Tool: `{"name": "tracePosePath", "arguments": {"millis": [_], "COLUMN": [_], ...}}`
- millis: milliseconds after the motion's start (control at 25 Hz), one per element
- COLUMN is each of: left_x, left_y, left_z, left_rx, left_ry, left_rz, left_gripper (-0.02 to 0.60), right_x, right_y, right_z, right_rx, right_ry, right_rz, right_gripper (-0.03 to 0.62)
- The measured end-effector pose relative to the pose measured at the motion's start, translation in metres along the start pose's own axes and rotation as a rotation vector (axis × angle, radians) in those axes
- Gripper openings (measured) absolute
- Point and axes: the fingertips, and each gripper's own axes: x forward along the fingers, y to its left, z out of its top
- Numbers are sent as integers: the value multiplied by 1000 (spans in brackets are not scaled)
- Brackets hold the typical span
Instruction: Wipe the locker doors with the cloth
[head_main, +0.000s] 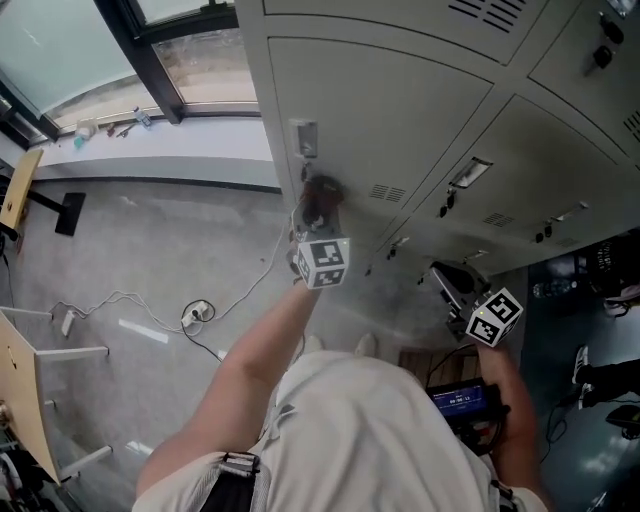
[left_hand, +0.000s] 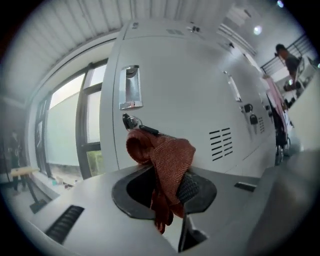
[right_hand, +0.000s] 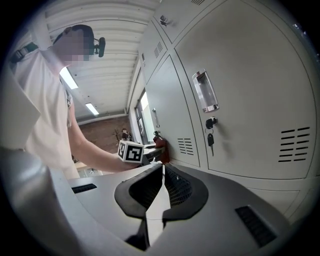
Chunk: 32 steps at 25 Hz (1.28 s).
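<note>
A rust-red cloth (left_hand: 167, 165) is pinched in my left gripper (left_hand: 167, 187), which is shut on it. The cloth's bunched end presses against a grey locker door (left_hand: 185, 100) just below its key lock (left_hand: 129, 120) and recessed handle (left_hand: 130, 87). In the head view the left gripper (head_main: 318, 215) holds the dark cloth (head_main: 320, 198) against the leftmost door (head_main: 390, 120). My right gripper (head_main: 455, 290) hangs lower by the neighbouring lockers, shut with nothing between its jaws. From the right gripper view (right_hand: 162, 170) the cloth (right_hand: 161, 150) shows far off against the door.
More locker doors (right_hand: 240, 90) run to the right, each with a handle (right_hand: 205, 91), a lock with a hanging key (right_hand: 210, 136) and vent slots (right_hand: 295, 145). A window (head_main: 90, 50) and a cable with a socket (head_main: 197, 312) on the floor lie to the left.
</note>
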Motion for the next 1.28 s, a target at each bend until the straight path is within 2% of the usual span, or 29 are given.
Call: {"name": "tracePosePath", "arguments": {"millis": [40,240,360,480,600,800,960,1120,1280], "left_x": [0,4,6,1,-11,-54,-103,-142,-158], "left_y": [-6,-55,-95,-127,-131,-122,-112,-96,-84], "left_z": [2,9,15,30,43,47,34,9,-10], "left_rx": [-33,-87,-92,-42,-16,-18,-30,-84,-113], "left_ry": [-10,-38,-39,-58,-64,-50,-17,35,74], "left_rz": [-4,-82,-217,-366,-430,-521,-556,-522,-475], "left_gripper": [81,81,81,81,81,81,81,81,81], "right_x": [-1,-12,-15,-17,-22,-33,-35,-34,-28], "right_y": [-1,-10,-15,-15,-17,-25,-26,-23,-12], "right_z": [0,4,6,14,17,23,27,25,19], "right_rx": [-4,17,29,23,-3,-2,6,28,33], "right_ry": [-1,-25,-52,-71,-80,-131,-170,-202,-209], "right_rz": [-2,-28,-27,-26,-31,-30,-9,39,117], "right_gripper": [23,23,23,23,23,23,23,23,23]}}
